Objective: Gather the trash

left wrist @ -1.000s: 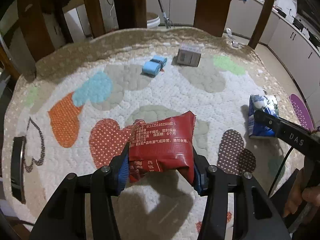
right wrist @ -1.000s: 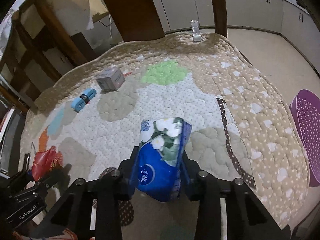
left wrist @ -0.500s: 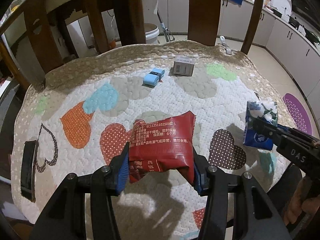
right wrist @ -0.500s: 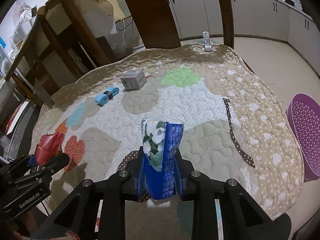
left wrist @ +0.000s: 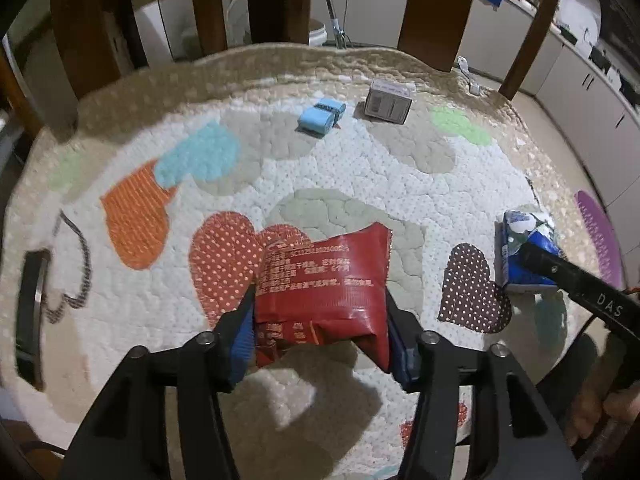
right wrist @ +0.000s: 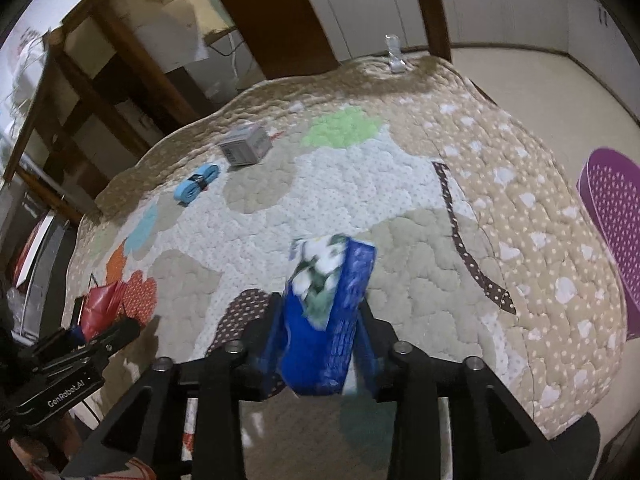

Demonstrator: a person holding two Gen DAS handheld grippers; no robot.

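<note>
- Quilted tablecloth (left wrist: 360, 168) lies beneath both claws, leftover items far ahead.
- Left gripper (left wrist: 320, 332), jaws just widened, pinches red wrapper (left wrist: 324, 280) for carrying.
- Right gripper (right wrist: 320, 340), jaws just loosened, clasps blue tissue pack (right wrist: 328, 312); purple basket (right wrist: 612, 232) off right, likely the drop-off.

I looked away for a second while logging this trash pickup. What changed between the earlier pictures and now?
Both grippers' jaws have just been opening. The left gripper has the red wrapper between them, the right gripper the blue tissue pack, which turned more edge-on, then back. Neither has dropped. The blue roll and grey box stayed put on the quilt.
</note>
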